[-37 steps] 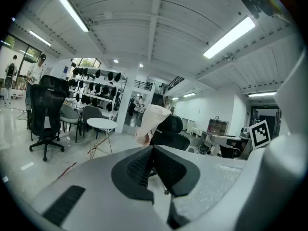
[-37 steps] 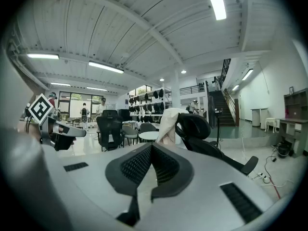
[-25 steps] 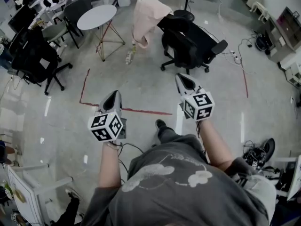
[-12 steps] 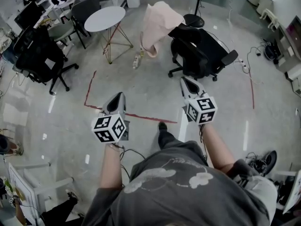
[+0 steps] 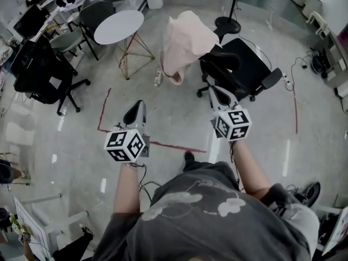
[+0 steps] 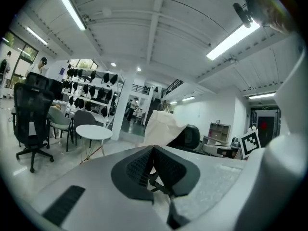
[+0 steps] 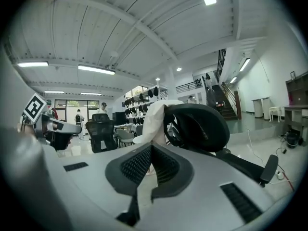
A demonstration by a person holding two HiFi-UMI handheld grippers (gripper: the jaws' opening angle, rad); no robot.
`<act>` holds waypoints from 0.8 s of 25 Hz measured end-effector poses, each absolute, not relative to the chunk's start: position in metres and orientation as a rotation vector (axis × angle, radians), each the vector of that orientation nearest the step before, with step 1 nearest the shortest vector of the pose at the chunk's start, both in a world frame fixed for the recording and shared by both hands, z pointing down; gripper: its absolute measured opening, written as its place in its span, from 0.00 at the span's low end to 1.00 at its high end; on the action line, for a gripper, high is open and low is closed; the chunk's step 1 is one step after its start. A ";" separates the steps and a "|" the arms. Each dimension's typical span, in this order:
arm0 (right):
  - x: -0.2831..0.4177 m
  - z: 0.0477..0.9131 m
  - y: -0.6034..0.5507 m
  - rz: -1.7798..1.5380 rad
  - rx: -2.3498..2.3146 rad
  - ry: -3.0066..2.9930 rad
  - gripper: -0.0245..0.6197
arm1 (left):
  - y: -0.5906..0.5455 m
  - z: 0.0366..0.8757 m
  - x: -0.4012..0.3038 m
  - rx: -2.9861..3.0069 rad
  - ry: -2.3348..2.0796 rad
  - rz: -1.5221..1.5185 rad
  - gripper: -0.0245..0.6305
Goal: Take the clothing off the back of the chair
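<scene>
A pale pink garment [image 5: 185, 42] is hanging over the back of a black office chair [image 5: 247, 64], which is standing on a glossy grey floor [image 5: 76, 140] just ahead of the right gripper [image 5: 213, 89]. Red tape [image 5: 174, 144] is running across that floor between it and the left gripper [image 5: 140, 104]. Both grippers are pointing forward, fingers pressed together and holding nothing. A round white table [image 5: 118, 26] is standing left of the garment, a bottle [image 5: 158, 78] is lying on the floor near the garment's lower edge, and another black chair [image 5: 43, 75] is sitting farther left. Cables [image 5: 300, 64] are trailing over the floor at the right. Strip lights [image 6: 233, 38] are glowing on the white ribbed ceiling.
</scene>
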State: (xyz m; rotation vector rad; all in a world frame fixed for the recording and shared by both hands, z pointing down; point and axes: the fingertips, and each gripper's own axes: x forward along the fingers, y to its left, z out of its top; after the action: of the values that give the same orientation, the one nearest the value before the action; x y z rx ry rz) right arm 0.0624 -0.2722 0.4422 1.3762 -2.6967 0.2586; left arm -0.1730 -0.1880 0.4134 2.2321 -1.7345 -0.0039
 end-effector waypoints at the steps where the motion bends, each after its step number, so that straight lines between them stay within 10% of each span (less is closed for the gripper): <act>1: 0.062 0.442 -0.281 0.258 1.372 -2.701 0.03 | -0.199 0.413 -0.172 2.237 -1.735 0.006 0.04; 10: 0.061 0.450 -0.339 0.298 1.330 -2.724 0.03 | -0.275 0.416 -0.153 2.260 -1.682 0.076 0.05; 20: 0.067 0.462 -0.364 0.342 1.371 -2.703 0.03 | -0.332 0.423 -0.124 2.409 -1.474 0.130 0.42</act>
State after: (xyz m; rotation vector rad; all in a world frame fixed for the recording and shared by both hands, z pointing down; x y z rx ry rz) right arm 0.0668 -0.3645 0.4616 1.3711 -2.7033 0.3416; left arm -0.1242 -0.3320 0.4231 2.4087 -1.4736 0.1299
